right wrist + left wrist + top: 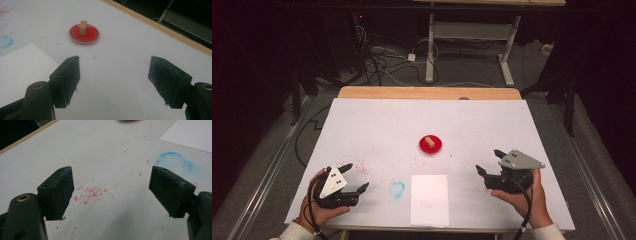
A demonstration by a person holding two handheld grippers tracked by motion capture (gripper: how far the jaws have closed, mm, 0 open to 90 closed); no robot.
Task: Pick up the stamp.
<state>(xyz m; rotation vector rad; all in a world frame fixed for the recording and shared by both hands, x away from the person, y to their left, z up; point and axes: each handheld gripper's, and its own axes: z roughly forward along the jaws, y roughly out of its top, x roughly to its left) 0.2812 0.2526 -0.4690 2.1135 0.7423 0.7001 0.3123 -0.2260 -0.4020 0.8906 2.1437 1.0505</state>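
The block (83, 27) standing in the red dish (92, 33) looks light, rigid wood; grip its flat sides. Both grippers, left (353, 179) and right (490, 161), gape empty.

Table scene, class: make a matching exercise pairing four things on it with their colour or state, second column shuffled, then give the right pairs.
Things:
1. dish
2. block
3. paper sheet
4. ring-shaped smudge

Descriptions:
A. blue, left of the sheet
B. red, round
C. white, lying flat near the front edge
D. tan, standing in the dish

Pairs: 1-B, 2-D, 3-C, 4-A
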